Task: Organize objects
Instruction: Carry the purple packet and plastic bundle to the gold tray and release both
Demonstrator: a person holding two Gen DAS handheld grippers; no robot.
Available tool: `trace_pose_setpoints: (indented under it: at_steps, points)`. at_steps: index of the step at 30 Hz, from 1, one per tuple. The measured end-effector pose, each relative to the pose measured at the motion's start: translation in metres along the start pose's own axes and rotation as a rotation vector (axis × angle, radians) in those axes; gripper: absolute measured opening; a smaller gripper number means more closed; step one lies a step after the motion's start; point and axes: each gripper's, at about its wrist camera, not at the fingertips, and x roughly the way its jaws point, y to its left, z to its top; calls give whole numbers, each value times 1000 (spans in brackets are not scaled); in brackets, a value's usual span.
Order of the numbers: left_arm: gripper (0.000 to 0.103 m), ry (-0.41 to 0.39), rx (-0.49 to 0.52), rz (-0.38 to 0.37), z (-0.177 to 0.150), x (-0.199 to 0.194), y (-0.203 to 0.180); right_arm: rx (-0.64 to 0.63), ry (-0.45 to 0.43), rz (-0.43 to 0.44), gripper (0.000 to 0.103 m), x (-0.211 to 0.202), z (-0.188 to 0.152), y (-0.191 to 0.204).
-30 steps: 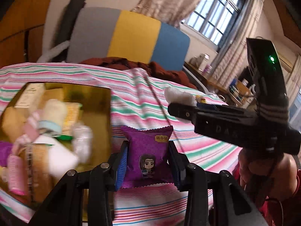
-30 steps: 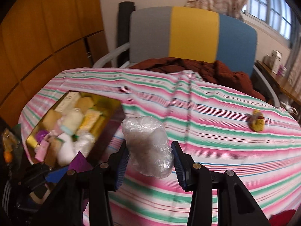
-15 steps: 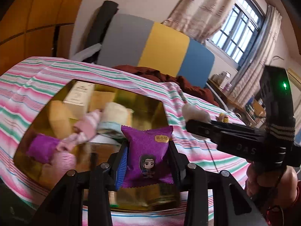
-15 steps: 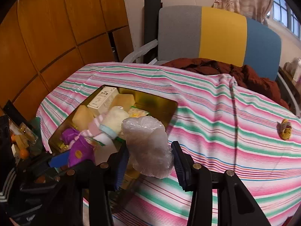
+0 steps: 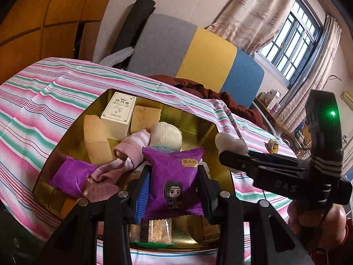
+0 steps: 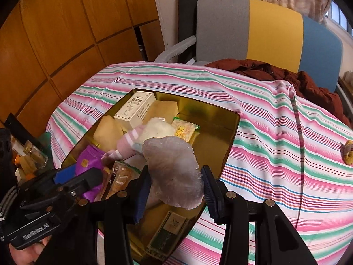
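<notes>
My left gripper (image 5: 172, 190) is shut on a purple snack packet (image 5: 174, 176) with a cartoon figure, held over the near part of a gold tin (image 5: 198, 123). My right gripper (image 6: 174, 190) is shut on a crumpled clear plastic bag (image 6: 174, 172), held over the tin's (image 6: 216, 119) near right side. The tin holds a cream carton (image 5: 119, 114), beige packets, rolled socks (image 5: 141, 145), another purple packet (image 5: 70, 174) and several wrapped snacks. The right gripper with the bag shows in the left wrist view (image 5: 231, 145). The left gripper shows at the lower left of the right wrist view (image 6: 66, 190).
The tin sits on a table with a pink, green and white striped cloth (image 6: 275, 132). A small yellow toy (image 6: 348, 152) lies on the cloth at the right. A grey, yellow and blue chair (image 6: 264, 33) with a brown garment (image 6: 275, 70) stands behind. Bottles (image 6: 33, 154) stand at the left.
Both grippers have moved left from over the cloth to over the tin, each still holding its item.
</notes>
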Motion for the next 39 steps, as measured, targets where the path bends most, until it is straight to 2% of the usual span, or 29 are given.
trace_pose_setpoints:
  at_steps: [12,22,30,31,33,34,39]
  points:
    - [40,44,20,-38,-4,12,-6,14,6,-33,46,15,16,1]
    - [40,92,75,-74,-10,27,-28,94,11,-66,48,31,32,-19]
    - [40,130,103,-50,-23,32,-34,140,10,-72,49,39,38,-33]
    - [41,142,100,-47,-25,33,-34,145,8,-69,52,39,38,-34]
    - [53,153,87,-36,-27,34,-33,163,-2,-77,62,37,37,-38]
    - [55,152,74,-42,-27,33,-33,169,-11,-80,66,35,35,-39]
    - [60,132,44,-50,-23,28,-35,150,-28,-75,66,26,29,-38]
